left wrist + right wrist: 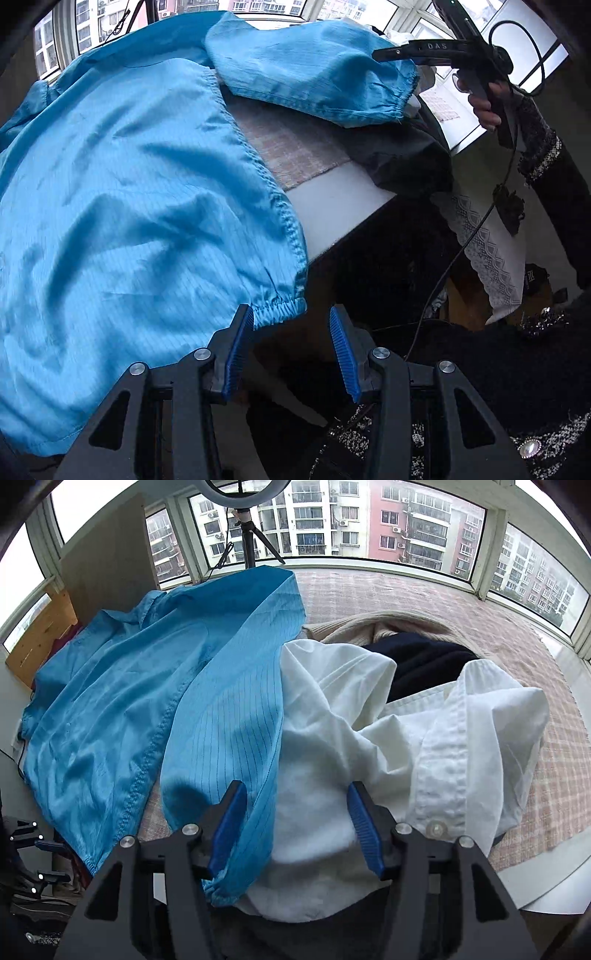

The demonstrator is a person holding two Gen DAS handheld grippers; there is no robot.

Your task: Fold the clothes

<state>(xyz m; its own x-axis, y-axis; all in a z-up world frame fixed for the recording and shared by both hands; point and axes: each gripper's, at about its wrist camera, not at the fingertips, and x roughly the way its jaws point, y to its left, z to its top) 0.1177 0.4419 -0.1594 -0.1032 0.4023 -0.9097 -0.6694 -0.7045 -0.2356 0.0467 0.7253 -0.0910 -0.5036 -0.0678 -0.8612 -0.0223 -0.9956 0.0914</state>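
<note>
A blue jacket [122,192] lies spread on the table, its elastic hem [277,304] hanging over the near edge. My left gripper [291,350] is open just below that hem. The left pad's tip is next to the elastic, and nothing is between the pads. One blue sleeve [236,716] is laid across towards a white shirt [332,738]. My right gripper [295,827] stands open over the sleeve's edge and the white shirt, pads clear of the cloth. The sleeve's cuff [221,886] lies by the left finger. In the left wrist view, a hand holds the right gripper [378,54] at the sleeve cuff [399,92].
A pink checked cloth [406,590] covers the table. A dark garment [421,664] and a beige knit [354,624] lie behind the white shirt. A ring-light tripod [251,535] stands by the windows, a wooden board [40,638] at left. A cable [461,251] and lace cloth [484,251] hang off the table's right.
</note>
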